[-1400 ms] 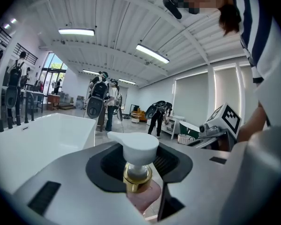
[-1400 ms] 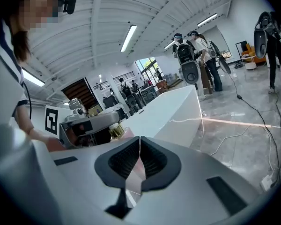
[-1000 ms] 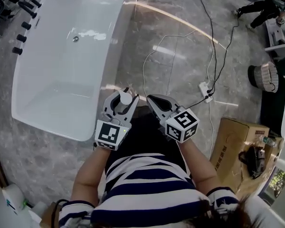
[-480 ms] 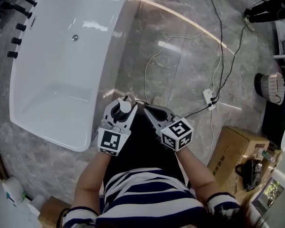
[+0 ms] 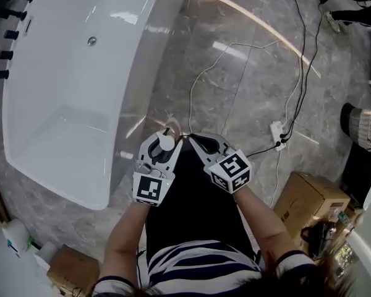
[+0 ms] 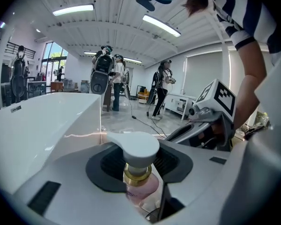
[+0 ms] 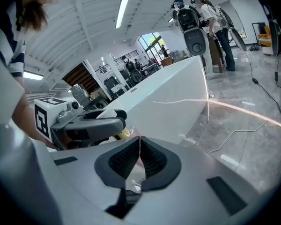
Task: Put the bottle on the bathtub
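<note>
Bathtub (image 5: 68, 104) alongside; left gripper (image 5: 164, 139) clasps bottle (image 6: 138, 150) (pink).

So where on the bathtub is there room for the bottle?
On the bathtub, the long rim nearest the bottle is bare, and so is the near end rim. The far side is crowded with black taps. A corded power strip clutters the floor on the right.

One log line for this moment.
left gripper: shut on pink pump bottle, white cap | right gripper: shut, empty | white bathtub: bottle not yet on it
</note>
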`<state>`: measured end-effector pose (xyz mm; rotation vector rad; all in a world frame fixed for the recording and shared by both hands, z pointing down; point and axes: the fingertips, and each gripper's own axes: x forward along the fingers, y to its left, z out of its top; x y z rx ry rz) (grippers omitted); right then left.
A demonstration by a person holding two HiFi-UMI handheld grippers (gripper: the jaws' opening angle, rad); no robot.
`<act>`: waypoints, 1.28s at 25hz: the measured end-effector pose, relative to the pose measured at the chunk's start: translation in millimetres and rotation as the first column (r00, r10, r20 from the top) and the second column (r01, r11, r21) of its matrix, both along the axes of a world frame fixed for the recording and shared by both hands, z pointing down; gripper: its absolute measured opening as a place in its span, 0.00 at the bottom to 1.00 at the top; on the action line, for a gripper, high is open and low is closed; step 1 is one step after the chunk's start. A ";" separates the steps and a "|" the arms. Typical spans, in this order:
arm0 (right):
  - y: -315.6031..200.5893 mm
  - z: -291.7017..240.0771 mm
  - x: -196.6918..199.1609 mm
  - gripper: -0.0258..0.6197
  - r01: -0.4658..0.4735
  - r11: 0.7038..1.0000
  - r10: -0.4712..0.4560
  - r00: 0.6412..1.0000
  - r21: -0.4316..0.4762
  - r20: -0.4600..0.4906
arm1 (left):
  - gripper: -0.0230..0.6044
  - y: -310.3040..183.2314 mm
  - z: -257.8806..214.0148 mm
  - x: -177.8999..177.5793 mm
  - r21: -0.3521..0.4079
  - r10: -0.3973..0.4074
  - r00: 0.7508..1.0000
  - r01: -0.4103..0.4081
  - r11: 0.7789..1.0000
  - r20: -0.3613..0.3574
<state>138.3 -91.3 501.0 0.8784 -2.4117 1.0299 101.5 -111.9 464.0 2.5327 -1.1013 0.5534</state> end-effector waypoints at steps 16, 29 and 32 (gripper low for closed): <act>-16.4 135.7 8.5 0.08 0.018 0.992 -0.023 0.999 -0.122 -0.043 | 0.30 -31.2 151.5 -10.1 -0.099 -0.100 0.988 0.112 0.989 0.119; 5.2 235.4 3.1 0.08 0.095 0.971 -0.120 0.987 -0.218 -0.104 | 0.30 -35.4 273.6 -28.7 -0.207 -0.160 0.970 0.196 0.959 0.181; 8.9 247.0 0.7 0.08 0.120 0.966 -0.148 0.983 -0.228 -0.109 | 0.30 -36.9 295.6 -34.8 -0.225 -0.157 0.966 0.203 0.953 0.206</act>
